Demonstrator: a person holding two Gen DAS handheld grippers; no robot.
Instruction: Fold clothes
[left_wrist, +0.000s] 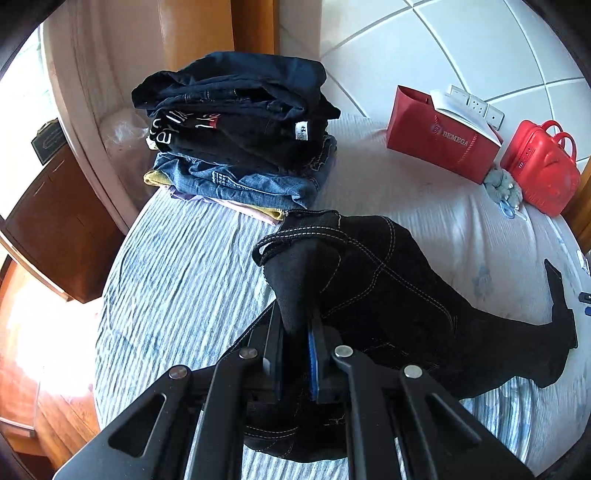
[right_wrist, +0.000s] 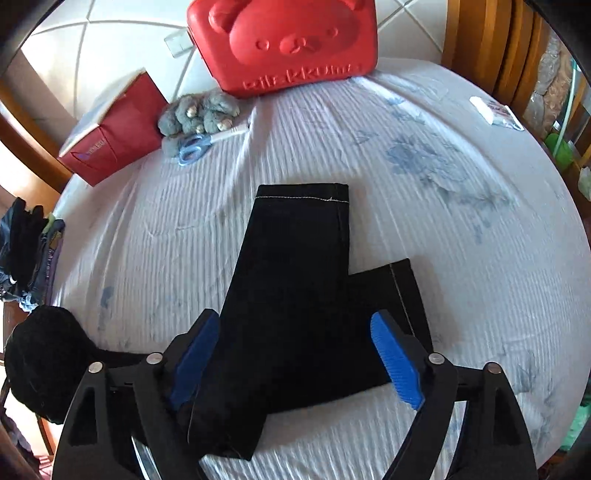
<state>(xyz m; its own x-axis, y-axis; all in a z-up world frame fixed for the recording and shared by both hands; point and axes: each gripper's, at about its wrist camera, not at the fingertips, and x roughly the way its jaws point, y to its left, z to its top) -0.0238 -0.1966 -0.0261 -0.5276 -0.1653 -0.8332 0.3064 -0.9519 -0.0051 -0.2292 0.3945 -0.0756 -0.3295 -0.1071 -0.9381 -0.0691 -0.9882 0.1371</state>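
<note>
Black jeans (left_wrist: 388, 280) waist pinched in left gripper (left_wrist: 295, 332) jaws, right gripper (right_wrist: 295, 354) jaws apart over legs on bed (right_wrist: 443, 258)

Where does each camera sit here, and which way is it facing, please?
Left wrist: on the left hand-held gripper, shut on the black jeans, facing the clothes stack and white wall; only its own fingers show.
Right wrist: on the right hand-held gripper, open over the jeans' legs, facing the red case.
Shared: jeans, bed, red bag, case, stack.
</note>
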